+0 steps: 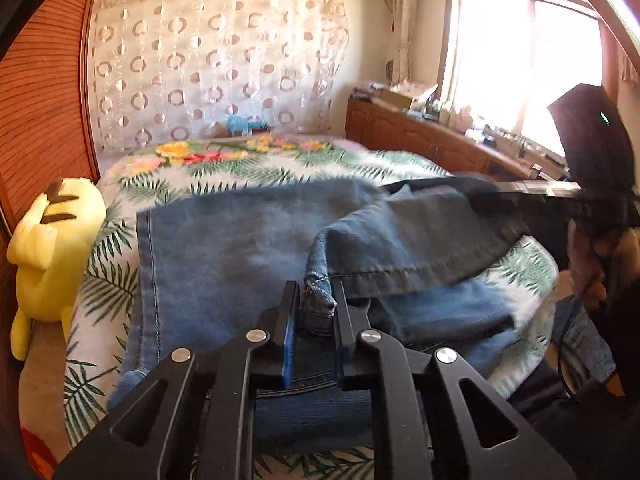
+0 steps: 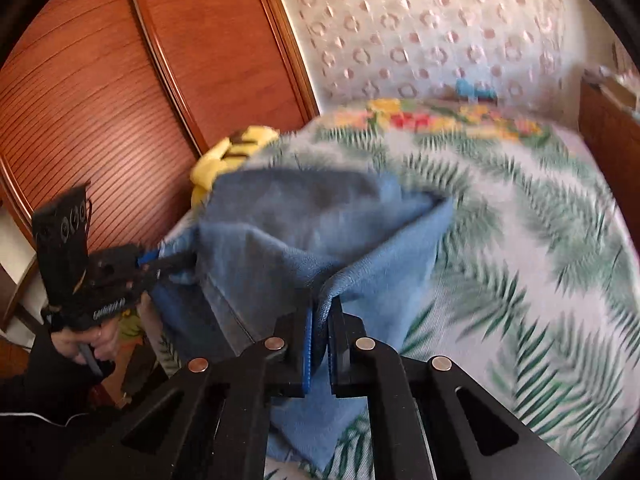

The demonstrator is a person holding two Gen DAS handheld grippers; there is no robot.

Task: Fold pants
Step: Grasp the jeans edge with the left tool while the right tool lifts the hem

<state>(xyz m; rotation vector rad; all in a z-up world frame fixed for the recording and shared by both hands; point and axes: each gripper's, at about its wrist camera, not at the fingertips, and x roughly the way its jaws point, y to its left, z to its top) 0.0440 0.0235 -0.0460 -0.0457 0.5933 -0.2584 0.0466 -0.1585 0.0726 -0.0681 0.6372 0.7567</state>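
Jeans (image 1: 224,248) lie spread across the bed (image 1: 120,288), blue denim on a palm-leaf cover, with one leg folded back over the rest toward the near edge. The left hand-held gripper (image 1: 316,300) is clamped on a bunched corner of the hem — the cloth sits pinched between its two blue-edged pads, right at the fold of that upper leg. The right hand-held gripper (image 2: 320,320) is likewise closed on denim, a thin ridge of fabric caught between its pads, and the cloth rises from the cover in a slack tent behind it. In the right wrist view the other gripper shows at the left, a hand (image 2: 86,344) around its grip, its tip at the jeans' far edge; in the left wrist view the right one appears blurred at the far right. A yellow plush (image 1: 44,264) sits at the bed's left edge, against the wooden wardrobe (image 1: 40,100). A bright window (image 1: 520,64) stands beyond the bed — a low cabinet (image 1: 420,136) beneath it.
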